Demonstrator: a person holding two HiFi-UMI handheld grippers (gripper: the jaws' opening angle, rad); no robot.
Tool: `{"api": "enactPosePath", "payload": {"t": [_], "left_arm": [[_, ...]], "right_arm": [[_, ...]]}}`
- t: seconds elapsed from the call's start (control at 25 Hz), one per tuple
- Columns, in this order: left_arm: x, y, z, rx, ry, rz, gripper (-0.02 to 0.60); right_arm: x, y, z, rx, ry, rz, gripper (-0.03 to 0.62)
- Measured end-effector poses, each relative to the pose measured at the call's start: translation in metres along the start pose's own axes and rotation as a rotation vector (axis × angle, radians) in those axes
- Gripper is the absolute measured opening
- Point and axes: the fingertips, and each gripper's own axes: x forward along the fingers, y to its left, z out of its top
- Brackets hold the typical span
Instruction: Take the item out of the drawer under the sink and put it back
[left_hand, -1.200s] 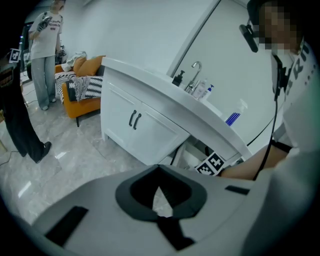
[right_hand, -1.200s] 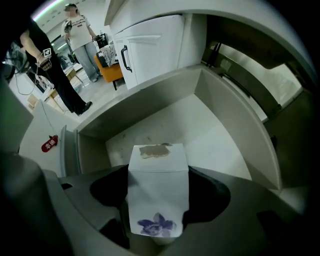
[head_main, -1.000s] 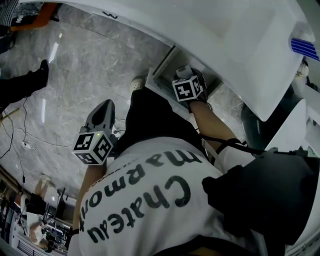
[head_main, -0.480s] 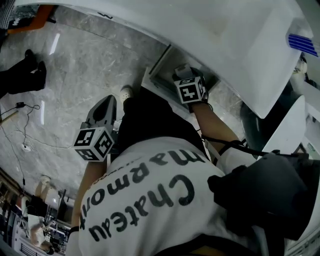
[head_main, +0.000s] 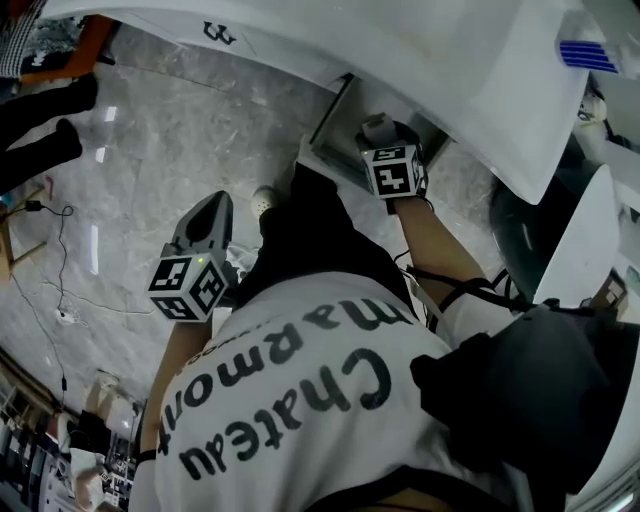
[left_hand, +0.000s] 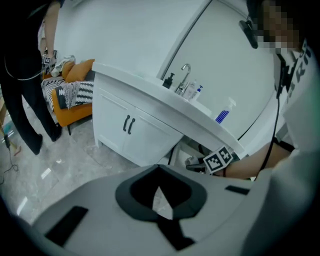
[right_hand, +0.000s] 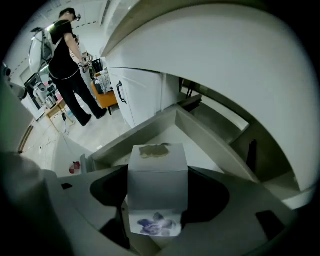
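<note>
Cardboard fills the right tongs (right_hand: 157, 197): a white box (right_hand: 157, 172), flower-printed at its near end and with a brownish patch on its far face, is clamped by its two sides. It hangs over the open drawer (right_hand: 215, 147) under the sink and seems clear of the drawer floor. The left tongs (left_hand: 162, 207) are closed on nothing, low beside the person's leg and well apart from the drawer.

From this alone I cannot judge whether the box is on its way out or back in. Either way, it should travel level and square to the drawer walls. It should clear the front edge and stay below the underside of the sink worktop (left_hand: 150, 100), which hangs close overhead. If it goes down, it should rest flat on the drawer floor before the grip is let go.

Only the right gripper view shows the box and the hold on it. In the head view the gripper's marker cube (head_main: 393, 170) and the person's arm cover it. The left gripper view gives what the others lack: the tap (left_hand: 185, 75) and bottles on the worktop, and the cabinet doors (left_hand: 128, 124) beside the drawer. Farther off, the right gripper view shows a person in black (right_hand: 67, 65) standing across the room
</note>
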Motion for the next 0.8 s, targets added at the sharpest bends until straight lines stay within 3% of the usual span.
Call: {"api": "enactPosePath", "payload": {"t": [0.24,0.4,0.8], "left_arm": [[-0.022,0.02,-0.003,0.054,0.003,0.014,0.009],[-0.033,0.014,0.002,0.053,-0.023,-0.026,0.009],[-0.055,-0.007,0.036,0.153,-0.123,-0.118,0.009]], "right_arm": [[-0.033,0.012,0.022,0.03,-0.108,-0.041,0.331],[-0.061,0.019,0.029,0.065,-0.185,-0.064,0.331],[-0.132,0.035,0.044,0.142,-0.317,-0.132,0.331]]}}
